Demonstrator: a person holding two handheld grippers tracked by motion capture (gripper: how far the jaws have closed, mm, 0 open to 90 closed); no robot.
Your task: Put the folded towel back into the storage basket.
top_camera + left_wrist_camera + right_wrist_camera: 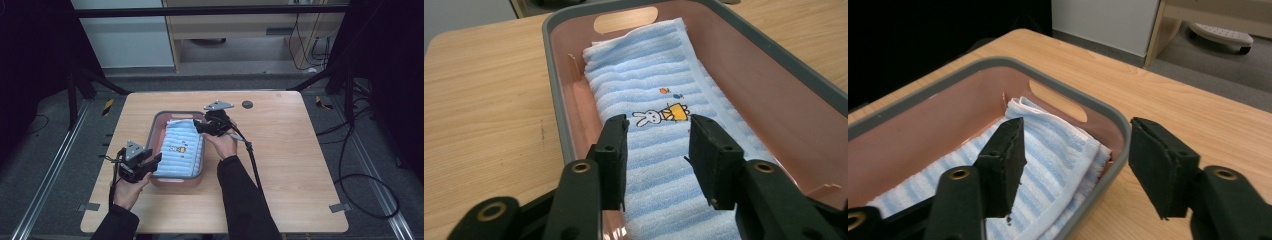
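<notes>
A folded light-blue striped towel (181, 148) with a small rabbit picture (659, 115) lies inside a pink bin with a grey rim (156, 128) on the wooden table. My left gripper (150, 163) hovers at the bin's near left corner, open, its jaws above the towel's near end (659, 170) with nothing held. My right gripper (199, 125) is open at the bin's far right corner, one jaw over the towel (1058, 150) and the other outside the rim (1108, 120).
The wooden table (280, 150) has bare surface to the right of the bin and at its left. A small dark round disc (247, 104) lies near the far edge. A cable (252, 155) trails from the right gripper along the sleeve.
</notes>
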